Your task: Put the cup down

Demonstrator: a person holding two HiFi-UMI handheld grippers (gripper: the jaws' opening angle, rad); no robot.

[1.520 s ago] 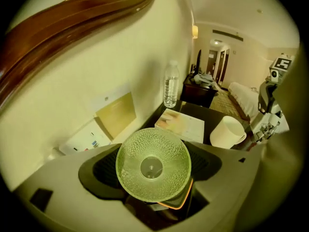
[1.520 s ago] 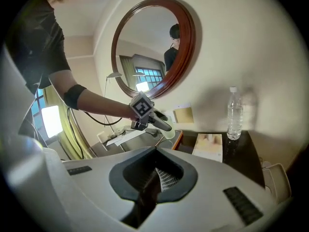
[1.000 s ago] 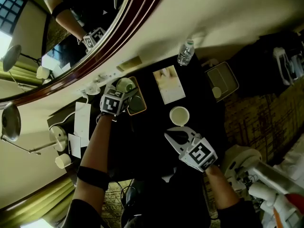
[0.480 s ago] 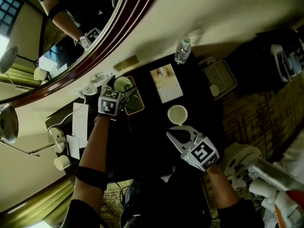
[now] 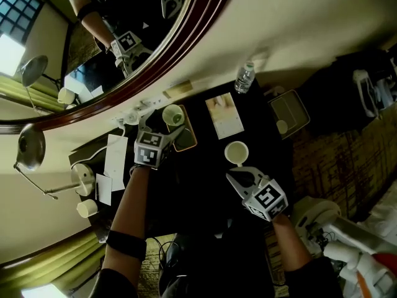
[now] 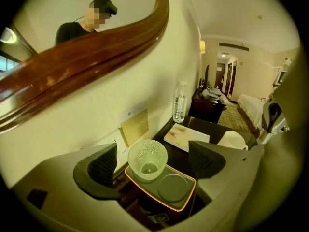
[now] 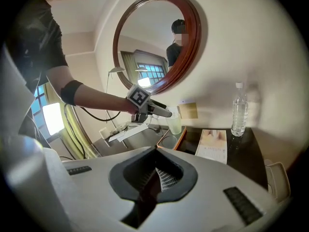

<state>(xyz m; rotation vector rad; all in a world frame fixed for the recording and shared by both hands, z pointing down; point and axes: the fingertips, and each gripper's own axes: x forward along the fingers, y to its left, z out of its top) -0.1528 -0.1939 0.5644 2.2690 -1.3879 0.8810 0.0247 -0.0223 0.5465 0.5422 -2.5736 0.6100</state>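
A clear textured glass cup (image 6: 147, 158) stands upright on a small orange-rimmed tray (image 6: 181, 203) by the wall. My left gripper (image 6: 154, 162) is open, one pad on each side of the cup, with a gap to both. The head view shows the cup (image 5: 173, 114) at the tray's (image 5: 186, 140) far end, just beyond my left gripper (image 5: 166, 126). My right gripper (image 5: 238, 176) is shut and holds nothing, hovering near the desk's front. In the right gripper view its jaws (image 7: 157, 175) are together, and the cup (image 7: 175, 123) sits under the left gripper (image 7: 161, 111).
On the dark desk are a white cup (image 5: 236, 152), a booklet (image 5: 224, 115) and a water bottle (image 5: 244, 78) by the wall. A round wood-framed mirror (image 7: 190, 42) hangs above. Papers (image 5: 113, 157) and a lamp base (image 5: 80, 177) lie left of the tray.
The left jaws have spread apart from the glass cup, which now stands free on the tray. The left gripper has drawn back a little. The right gripper has barely moved.
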